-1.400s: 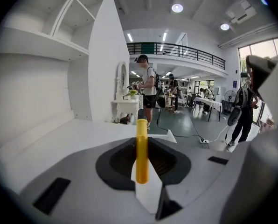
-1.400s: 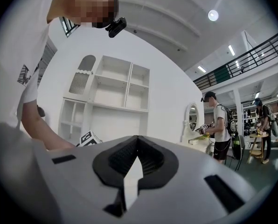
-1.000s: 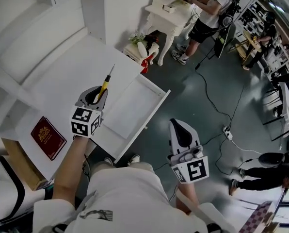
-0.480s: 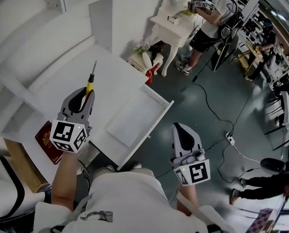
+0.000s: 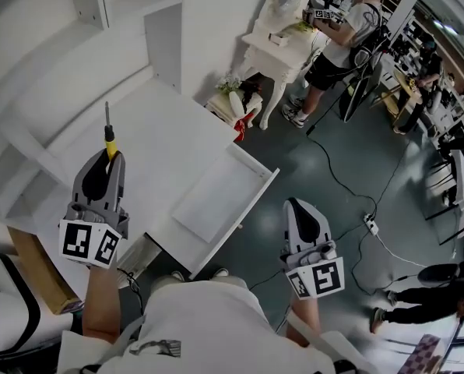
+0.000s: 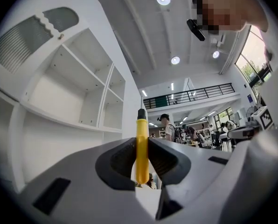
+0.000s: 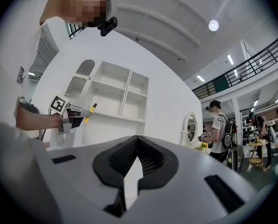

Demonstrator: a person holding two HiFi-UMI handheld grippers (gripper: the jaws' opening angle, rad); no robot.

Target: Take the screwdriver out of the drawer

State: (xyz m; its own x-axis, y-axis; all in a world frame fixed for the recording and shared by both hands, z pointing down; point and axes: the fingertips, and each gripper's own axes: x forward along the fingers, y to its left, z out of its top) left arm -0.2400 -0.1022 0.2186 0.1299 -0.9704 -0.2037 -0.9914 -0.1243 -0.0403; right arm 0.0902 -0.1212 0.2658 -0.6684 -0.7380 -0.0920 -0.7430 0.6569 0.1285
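The screwdriver (image 5: 108, 139) has a yellow handle and a thin dark shaft pointing up the picture. My left gripper (image 5: 106, 162) is shut on its handle and holds it in the air over the white desk (image 5: 170, 123), left of the open drawer (image 5: 214, 199). In the left gripper view the yellow handle (image 6: 142, 143) stands upright, pinched between the two dark pads. My right gripper (image 5: 300, 209) hangs over the floor to the right of the drawer, shut with nothing in it. The right gripper view shows the left gripper (image 7: 81, 114) with the screwdriver (image 7: 90, 113) at the far left.
The white drawer stands pulled out and looks empty. White shelves (image 5: 123, 6) rise behind the desk. A cardboard box (image 5: 31, 267) sits at the lower left. A person (image 5: 342, 22) stands at a white dressing table (image 5: 275, 41). Cables (image 5: 349, 185) run across the dark floor.
My left gripper has risen and moved left with the screwdriver, away from the drawer, and now covers the red book. The right gripper has hardly moved.
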